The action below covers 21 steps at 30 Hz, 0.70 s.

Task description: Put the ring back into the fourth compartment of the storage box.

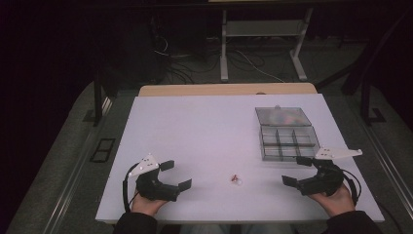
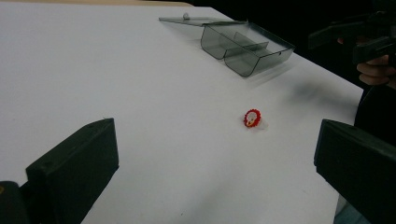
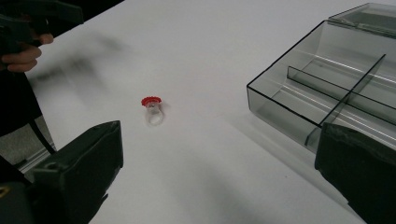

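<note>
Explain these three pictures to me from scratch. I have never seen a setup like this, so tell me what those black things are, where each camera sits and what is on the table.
A person sits at a white table and holds a hand-operated gripper in each hand. The left gripper and right gripper each have two black jaws, standing open and holding nothing.

The high view looks down from above the person. The other two pictures come from cameras riding on the grippers, so the black blocks at their bottom corners are that gripper's own jaws.

On the table lies a small clear plastic ring with a red top, between the grippers and untouched. At the right stands a smoky transparent compartment box with its lid folded open behind it.
</note>
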Each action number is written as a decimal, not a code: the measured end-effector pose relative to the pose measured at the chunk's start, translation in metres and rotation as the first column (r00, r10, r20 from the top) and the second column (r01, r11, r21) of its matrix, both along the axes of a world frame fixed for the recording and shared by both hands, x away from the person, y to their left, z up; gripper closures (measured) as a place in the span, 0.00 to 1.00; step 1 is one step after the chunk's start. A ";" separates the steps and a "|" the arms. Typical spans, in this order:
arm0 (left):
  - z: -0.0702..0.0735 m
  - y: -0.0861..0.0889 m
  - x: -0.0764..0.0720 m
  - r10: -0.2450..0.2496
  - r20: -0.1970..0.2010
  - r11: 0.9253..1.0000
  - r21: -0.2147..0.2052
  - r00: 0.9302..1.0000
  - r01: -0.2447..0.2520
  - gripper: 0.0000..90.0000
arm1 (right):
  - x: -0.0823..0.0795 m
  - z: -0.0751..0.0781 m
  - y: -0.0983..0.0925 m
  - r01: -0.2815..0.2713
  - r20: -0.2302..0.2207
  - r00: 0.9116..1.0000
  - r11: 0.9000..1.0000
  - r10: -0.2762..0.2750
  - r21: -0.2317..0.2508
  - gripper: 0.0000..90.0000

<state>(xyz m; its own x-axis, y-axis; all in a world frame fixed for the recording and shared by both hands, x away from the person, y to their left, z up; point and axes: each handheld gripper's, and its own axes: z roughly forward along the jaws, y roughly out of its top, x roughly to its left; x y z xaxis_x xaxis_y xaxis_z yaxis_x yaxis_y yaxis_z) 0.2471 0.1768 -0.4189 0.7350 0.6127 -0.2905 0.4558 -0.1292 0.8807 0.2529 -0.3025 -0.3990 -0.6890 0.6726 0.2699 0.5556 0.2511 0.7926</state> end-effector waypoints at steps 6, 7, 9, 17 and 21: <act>0.000 0.000 0.000 0.002 -0.001 1.000 0.000 1.000 -0.002 0.00 | 0.002 0.003 0.010 -0.023 -0.007 1.000 0.999 0.023 -0.025 0.01; 0.000 0.000 0.000 0.000 0.000 1.000 0.002 1.000 0.000 0.00 | 0.003 0.004 0.011 -0.029 -0.002 1.000 0.999 0.029 -0.029 0.01; 0.000 0.000 0.000 -0.001 0.002 1.000 0.003 1.000 0.001 0.00 | 0.004 0.005 0.014 -0.039 0.003 0.999 0.998 0.040 -0.038 0.01; -0.001 0.000 0.000 0.002 -0.002 1.000 0.001 1.000 -0.002 0.00 | 0.008 0.008 0.024 -0.070 -0.002 0.998 0.996 0.070 -0.063 0.01; -0.001 -0.001 0.000 -0.001 -0.002 1.000 0.001 1.000 0.001 0.00 | 0.009 0.010 0.030 -0.086 -0.010 0.996 0.993 0.086 -0.075 0.01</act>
<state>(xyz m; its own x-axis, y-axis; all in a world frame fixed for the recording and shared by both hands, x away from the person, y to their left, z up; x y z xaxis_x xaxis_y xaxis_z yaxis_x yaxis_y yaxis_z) 0.2474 0.1763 -0.4195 0.7351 0.6124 -0.2909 0.4572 -0.1309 0.8797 0.2618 -0.2724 -0.3893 -0.7436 0.6295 0.2256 0.5344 0.3567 0.7662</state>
